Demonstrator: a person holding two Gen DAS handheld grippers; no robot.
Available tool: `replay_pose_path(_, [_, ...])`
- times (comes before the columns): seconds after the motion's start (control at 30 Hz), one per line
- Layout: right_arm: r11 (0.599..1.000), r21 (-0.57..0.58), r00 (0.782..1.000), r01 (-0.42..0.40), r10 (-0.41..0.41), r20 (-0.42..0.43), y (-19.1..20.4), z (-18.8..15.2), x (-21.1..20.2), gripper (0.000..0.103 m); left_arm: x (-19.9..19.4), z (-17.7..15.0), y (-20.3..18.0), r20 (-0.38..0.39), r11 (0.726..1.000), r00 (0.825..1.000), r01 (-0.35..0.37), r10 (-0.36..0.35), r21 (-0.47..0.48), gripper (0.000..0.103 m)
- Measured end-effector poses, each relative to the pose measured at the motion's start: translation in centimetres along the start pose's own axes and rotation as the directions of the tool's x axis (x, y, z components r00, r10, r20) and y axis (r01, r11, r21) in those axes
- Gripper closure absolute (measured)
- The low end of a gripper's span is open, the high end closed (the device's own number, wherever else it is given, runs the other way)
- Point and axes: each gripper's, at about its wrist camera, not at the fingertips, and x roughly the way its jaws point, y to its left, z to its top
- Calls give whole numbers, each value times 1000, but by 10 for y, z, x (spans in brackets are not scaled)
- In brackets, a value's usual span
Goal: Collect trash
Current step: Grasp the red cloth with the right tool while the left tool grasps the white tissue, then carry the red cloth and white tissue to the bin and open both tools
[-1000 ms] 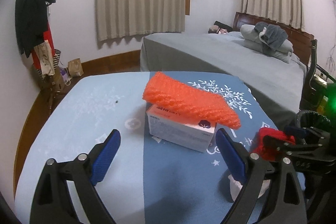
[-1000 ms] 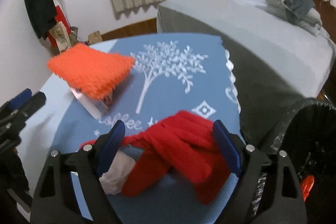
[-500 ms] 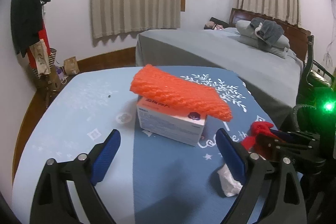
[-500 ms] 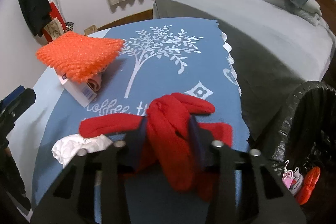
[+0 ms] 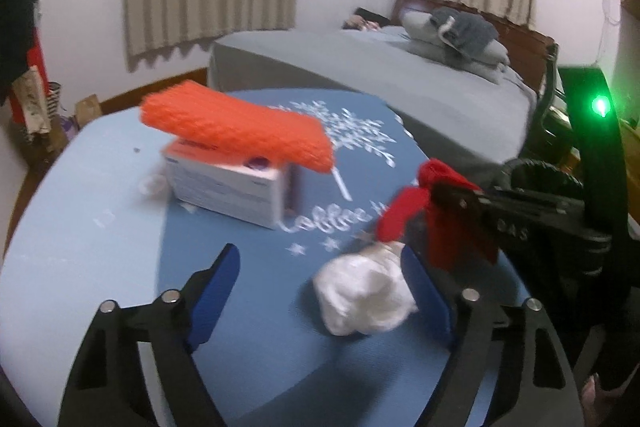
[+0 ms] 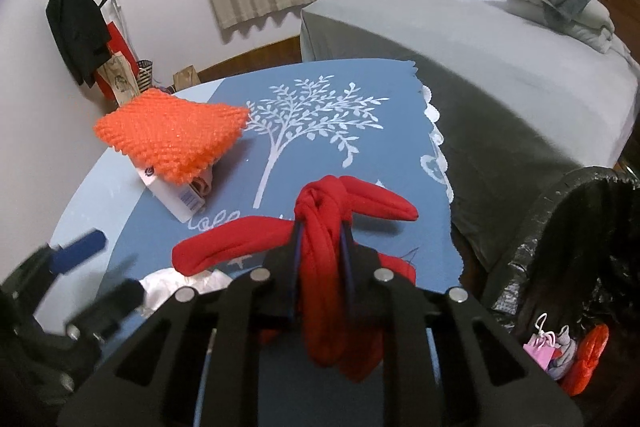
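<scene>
My right gripper (image 6: 320, 247) is shut on a knotted red cloth (image 6: 320, 203) and holds it above the blue table (image 6: 352, 147); it also shows in the left wrist view (image 5: 440, 187). My left gripper (image 5: 320, 279) is open, with a crumpled white wad (image 5: 364, 291) lying on the table against its right finger. The wad peeks out below the red cloth in the right wrist view (image 6: 188, 283). An orange bubble-wrap pad (image 5: 240, 127) rests on a white box (image 5: 228, 191).
A black-lined trash bin (image 6: 580, 267) stands right of the table with pink and orange scraps (image 6: 560, 351) inside. A grey bed (image 6: 480, 67) lies beyond. A coat rack (image 6: 76, 15) stands at the far left wall.
My right gripper closed on the red cloth and lifted it off the table. My left gripper moved right, toward the white wad.
</scene>
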Motion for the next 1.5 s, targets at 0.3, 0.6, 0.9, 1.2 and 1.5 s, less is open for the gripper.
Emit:
replay_pose_path(0.3, [1000,11,1000,-6,6,1,-1,-1,-4,87,16,-8,-7,-93,990,986,137,-141,-42,76])
replay_pose_path(0.6, [1000,2,1000,-21,20,20,3,1,-18,87,2,3,-3,-27,992,993,113,-115,-51,92])
replay_pose_path(0.9, [1000,-3,998,-21,22,62,1,9,-38,87,-19,30,-4,54,999,998,37,-36,-24,93])
replay_pose_path(1.2, [1000,-17,993,-10,12,116,-1,16,-68,86,-35,53,-9,118,999,993,19,-16,-26,93])
replay_pose_path(1.5, [1000,-4,981,21,-20,193,-21,27,-112,86,-49,75,-28,172,999,984,43,-41,-6,94])
